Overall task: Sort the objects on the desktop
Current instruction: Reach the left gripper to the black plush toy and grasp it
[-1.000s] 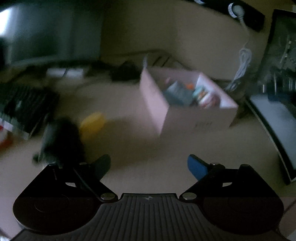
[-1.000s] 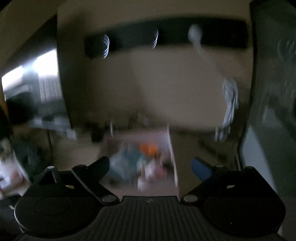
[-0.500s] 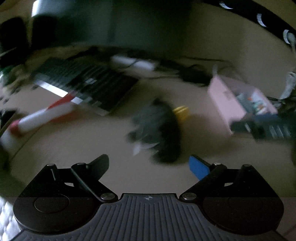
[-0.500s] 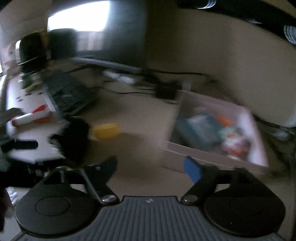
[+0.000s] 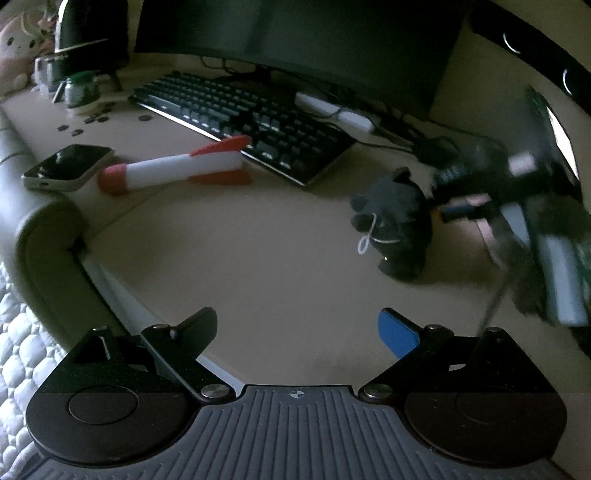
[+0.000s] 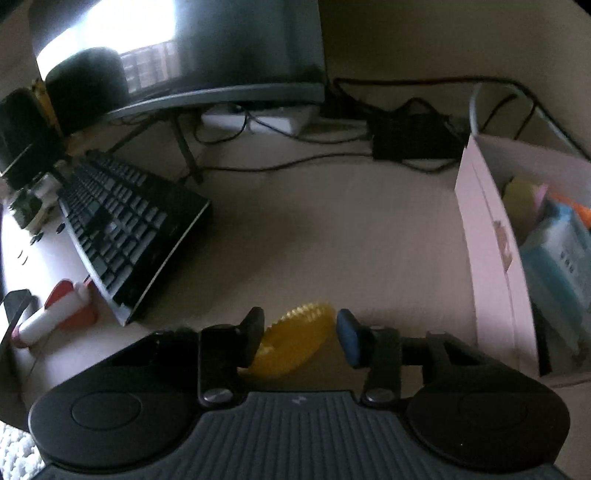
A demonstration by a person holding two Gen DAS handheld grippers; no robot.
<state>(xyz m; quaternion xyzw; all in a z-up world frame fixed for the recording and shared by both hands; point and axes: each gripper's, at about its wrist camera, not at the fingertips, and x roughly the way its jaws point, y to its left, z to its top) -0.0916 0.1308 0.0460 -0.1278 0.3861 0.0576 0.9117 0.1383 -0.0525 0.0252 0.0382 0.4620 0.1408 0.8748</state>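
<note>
A yellow toothed gear (image 6: pixel 295 343) lies on the beige desk between the fingers of my right gripper (image 6: pixel 301 326). Its jaws are closing, and the black finger and the blue pad (image 6: pixel 347 338) both meet the gear's rim. My left gripper (image 5: pixel 295 325) stands open over the desk's front edge with nothing between its fingers. Ahead of it to the right sits a dark plush toy (image 5: pixel 395 229) with a white string loop. A red and white foam rocket (image 5: pixel 177 170) lies at the left, beside a phone (image 5: pixel 66 166). The pink box (image 6: pixel 491 251) on the right holds several items.
A black keyboard (image 5: pixel 240 118) lies in front of a monitor (image 5: pixel 295 33), with cables and a dark adapter (image 6: pixel 410 136) behind. A small jar (image 5: pixel 81 88) and scattered coins sit far left. A padded desk-edge guard (image 5: pixel 33 236) curves along the left.
The left gripper's view has swung left from the pink box to the keyboard and rocket. The right gripper has come down to the yellow gear, and its jaws have narrowed around it.
</note>
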